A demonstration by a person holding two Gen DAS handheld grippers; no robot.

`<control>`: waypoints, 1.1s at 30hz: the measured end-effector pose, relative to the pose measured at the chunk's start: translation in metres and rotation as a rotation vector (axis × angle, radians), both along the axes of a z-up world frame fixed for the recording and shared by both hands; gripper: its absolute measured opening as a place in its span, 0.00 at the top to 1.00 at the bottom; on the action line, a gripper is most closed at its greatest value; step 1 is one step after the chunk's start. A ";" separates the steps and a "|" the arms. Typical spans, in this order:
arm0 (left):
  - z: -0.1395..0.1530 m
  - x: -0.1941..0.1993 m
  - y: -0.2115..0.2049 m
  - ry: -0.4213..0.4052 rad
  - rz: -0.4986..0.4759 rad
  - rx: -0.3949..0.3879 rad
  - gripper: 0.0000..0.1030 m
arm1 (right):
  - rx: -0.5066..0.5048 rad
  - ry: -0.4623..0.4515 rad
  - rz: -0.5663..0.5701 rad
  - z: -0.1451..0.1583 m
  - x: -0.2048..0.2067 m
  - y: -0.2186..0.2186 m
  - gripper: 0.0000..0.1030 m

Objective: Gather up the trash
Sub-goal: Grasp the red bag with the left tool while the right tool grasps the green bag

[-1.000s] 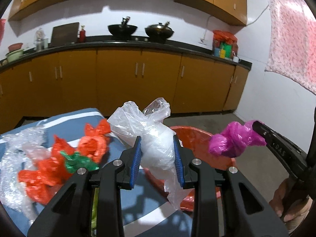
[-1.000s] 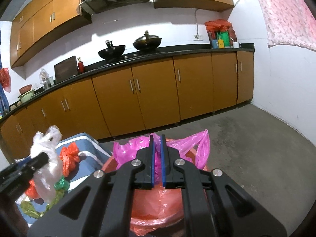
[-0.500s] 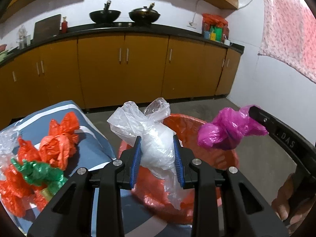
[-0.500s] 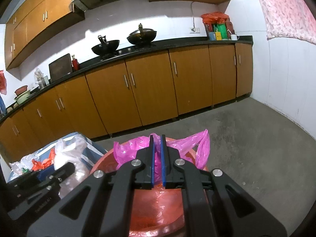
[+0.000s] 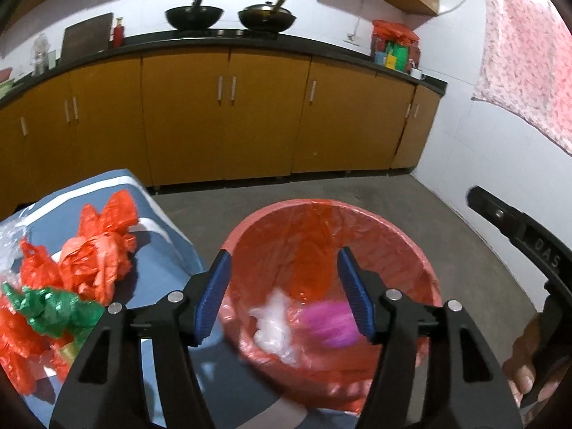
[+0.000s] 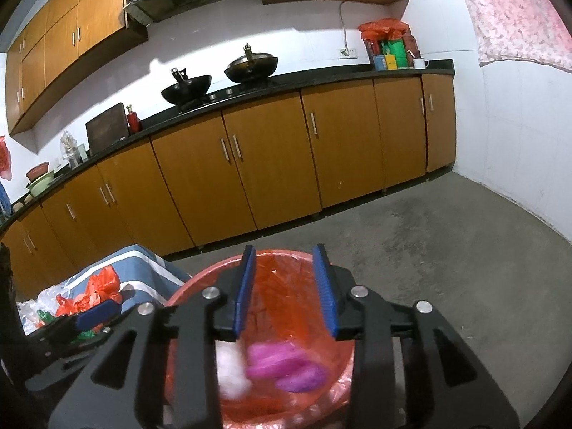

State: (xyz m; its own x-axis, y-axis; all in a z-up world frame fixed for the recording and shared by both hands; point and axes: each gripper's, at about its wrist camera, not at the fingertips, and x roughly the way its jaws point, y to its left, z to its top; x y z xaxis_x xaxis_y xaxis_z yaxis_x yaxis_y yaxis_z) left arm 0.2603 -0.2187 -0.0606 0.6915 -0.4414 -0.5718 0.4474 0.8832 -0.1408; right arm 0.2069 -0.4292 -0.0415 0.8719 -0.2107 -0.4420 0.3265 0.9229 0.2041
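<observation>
Pink bag [image 6: 286, 366], white bag [image 5: 273, 325] in red bin [image 5: 411, 246], below both empty spread claws [image 5: 284, 293] [image 6: 286, 286].

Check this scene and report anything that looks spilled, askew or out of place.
Nothing stands out. The white bag and pink bag lie inside the red bin, blurred. Both grippers, left and right, are open above it. Orange bags and a green one remain on the blue cloth.

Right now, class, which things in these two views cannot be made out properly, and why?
- White bag and pink bag: motion-blurred in the red bin, both views.
- Bin's near rim: behind the left tongs, left view.
- Clear plastic: cut by the left view's edge.
- Counter items: too small.
</observation>
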 end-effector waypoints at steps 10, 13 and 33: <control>0.038 -0.046 0.063 -0.081 0.122 -0.069 0.37 | -0.022 -0.013 0.105 0.012 -0.025 0.036 0.52; 0.046 -0.062 0.084 -0.114 0.161 -0.061 0.35 | -0.005 -0.009 0.167 0.013 -0.030 0.058 0.51; 0.004 -0.148 0.333 -0.163 0.830 0.132 0.20 | 0.043 0.202 0.520 -0.039 -0.019 0.251 0.48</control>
State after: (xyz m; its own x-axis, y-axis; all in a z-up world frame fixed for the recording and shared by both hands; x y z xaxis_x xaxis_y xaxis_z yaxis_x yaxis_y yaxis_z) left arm 0.1120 0.1147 -0.0565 0.8391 0.3077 -0.4485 -0.3462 0.9381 -0.0041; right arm 0.1876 -0.1785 -0.0808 0.7534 0.2464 -0.6097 -0.1332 0.9651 0.2254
